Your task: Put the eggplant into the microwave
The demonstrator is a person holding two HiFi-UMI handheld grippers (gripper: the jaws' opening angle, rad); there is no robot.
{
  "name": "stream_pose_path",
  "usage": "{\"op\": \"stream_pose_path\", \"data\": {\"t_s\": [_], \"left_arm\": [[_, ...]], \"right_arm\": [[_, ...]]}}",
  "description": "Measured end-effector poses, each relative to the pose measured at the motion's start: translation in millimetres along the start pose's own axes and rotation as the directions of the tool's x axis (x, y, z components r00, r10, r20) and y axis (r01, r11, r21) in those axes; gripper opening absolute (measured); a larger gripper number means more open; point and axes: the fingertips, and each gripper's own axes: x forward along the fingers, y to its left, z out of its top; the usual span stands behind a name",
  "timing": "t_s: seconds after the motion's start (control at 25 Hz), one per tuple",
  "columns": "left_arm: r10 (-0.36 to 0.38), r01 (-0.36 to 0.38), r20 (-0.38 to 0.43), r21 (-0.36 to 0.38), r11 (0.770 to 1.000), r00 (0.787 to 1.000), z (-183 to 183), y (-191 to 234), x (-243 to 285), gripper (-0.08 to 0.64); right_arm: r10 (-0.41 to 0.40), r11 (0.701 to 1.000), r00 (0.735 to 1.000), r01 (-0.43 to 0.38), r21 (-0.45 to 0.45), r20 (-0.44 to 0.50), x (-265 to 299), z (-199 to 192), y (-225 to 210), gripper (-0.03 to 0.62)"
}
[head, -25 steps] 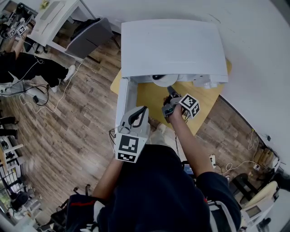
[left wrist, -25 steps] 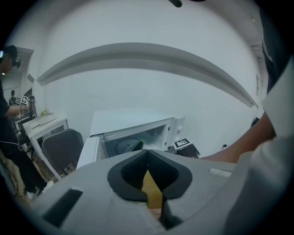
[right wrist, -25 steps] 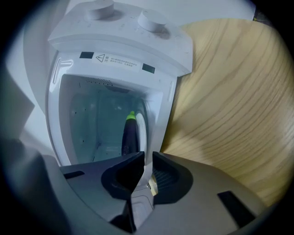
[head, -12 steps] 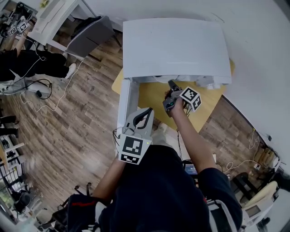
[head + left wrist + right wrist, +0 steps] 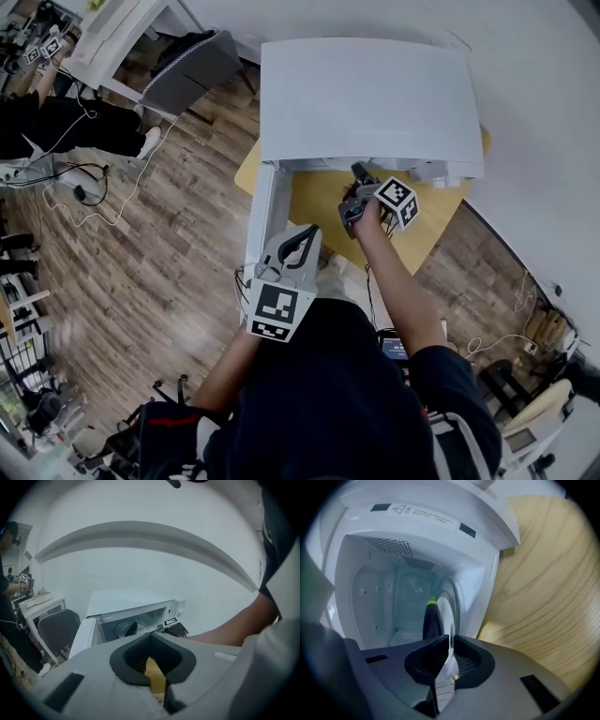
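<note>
The person's dark torso (image 5: pixel 319 394) is filling the near part of the head view and covering the floor beneath it. The left gripper (image 5: pixel 150 637) is hanging just short of the counter's near left edge, its jaws drawn together at the tips with nothing in them. The wood-plank floor (image 5: pixel 178 216) is spreading out to the left, with loose cables (image 5: pixel 94 202) trailing across it.

The yellow wooden counter (image 5: pixel 314 202) is carrying the white microwave (image 5: pixel 366 94), whose door (image 5: pixel 265 211) is standing open toward the near left. The right gripper (image 5: pixel 450 641) is pointing into the open mouth from over the counter. Its jaws are closing, down to a narrow slit, with nothing between them. The eggplant (image 5: pixel 431 620) is resting by the glass turntable (image 5: pixel 446 606) inside the cavity, apart from both grippers.

Farther left, a dark chair (image 5: pixel 183 70) and a white desk (image 5: pixel 112 37) are standing near another person (image 5: pixel 66 136). A white wall (image 5: pixel 544 122) is closing off the far right.

In the head view the microwave's top is hiding the cavity and the eggplant — only the gripper views are showing them. The right gripper view is rolled, so how the eggplant is lying is hard to judge.
</note>
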Motion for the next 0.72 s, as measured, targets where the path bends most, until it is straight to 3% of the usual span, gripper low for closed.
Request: {"op": "stream_pose_path", "data": {"t_s": [0.52, 0.72], "left_arm": [[-0.021, 0.021, -0.004, 0.012, 1.000, 1.000, -5.2, -8.9, -2.6, 0.014], [-0.061, 0.061, -0.014, -0.001, 0.998, 0.998, -11.9, -19.4, 2.3, 0.014]], "right_arm": [[0.050, 0.998, 0.999, -0.050, 0.037, 0.011, -8.8, -4.6, -1.7, 0.070], [0.043, 0.999, 0.999, -0.044, -0.029, -0.027, -22.6, -5.7, -2.8, 0.072]]}}
